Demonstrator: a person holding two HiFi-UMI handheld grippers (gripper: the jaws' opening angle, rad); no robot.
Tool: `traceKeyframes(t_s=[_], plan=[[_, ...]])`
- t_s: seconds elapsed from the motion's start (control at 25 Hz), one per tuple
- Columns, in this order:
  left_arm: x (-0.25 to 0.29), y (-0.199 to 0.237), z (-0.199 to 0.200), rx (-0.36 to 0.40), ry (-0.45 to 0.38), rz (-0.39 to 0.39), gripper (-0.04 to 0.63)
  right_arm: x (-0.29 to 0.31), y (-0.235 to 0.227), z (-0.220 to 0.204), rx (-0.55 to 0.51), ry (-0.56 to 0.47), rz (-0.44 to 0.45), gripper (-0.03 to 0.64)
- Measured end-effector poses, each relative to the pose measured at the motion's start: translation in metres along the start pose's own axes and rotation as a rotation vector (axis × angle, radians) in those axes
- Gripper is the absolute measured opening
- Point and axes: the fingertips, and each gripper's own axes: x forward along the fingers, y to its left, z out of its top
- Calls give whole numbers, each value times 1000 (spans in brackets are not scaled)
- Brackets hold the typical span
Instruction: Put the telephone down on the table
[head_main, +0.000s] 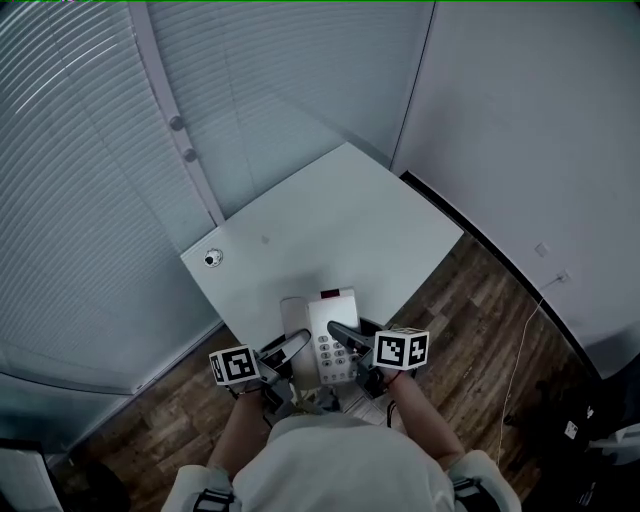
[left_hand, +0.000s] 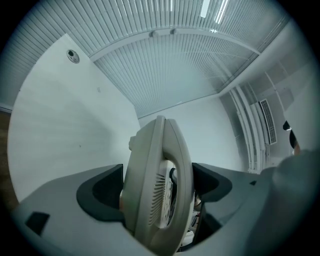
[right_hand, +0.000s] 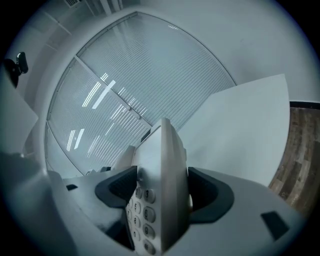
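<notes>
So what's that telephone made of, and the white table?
The telephone looks like moulded plastic, pale grey and matte: it has a slotted speaker grille, seam lines and raised keys. The table has a smooth, flat white top with a faint sheen, probably laminate or painted board. Its core isn't visible.

Premises are presenting as an office. A white rectangular flat-topped table (head_main: 330, 215) is standing ahead of the fingers (head_main: 352, 341), with a small round metal fitting (head_main: 212, 258) sitting in its corner to their far left. Pale horizontal slatted blinds (head_main: 70, 200) are covering the walls ahead and to the left of the fingers. A plain grey-white partition wall (head_main: 530, 130) is running to their right, above brown wood-plank flooring (head_main: 480, 330). A pale grey push-button desk telephone (head_main: 333, 345) is sitting between the fingers.
</notes>
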Motion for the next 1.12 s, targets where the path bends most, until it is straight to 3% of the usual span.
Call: traceKeyframes(t_s=[0.32,1.12], plan=[[23,25,33,-24,-5,-6,405,34,-23,24,4,21,-10,324],[53,94,83,-54,-19,73,405,107,-73,41,53,72,-26,324]])
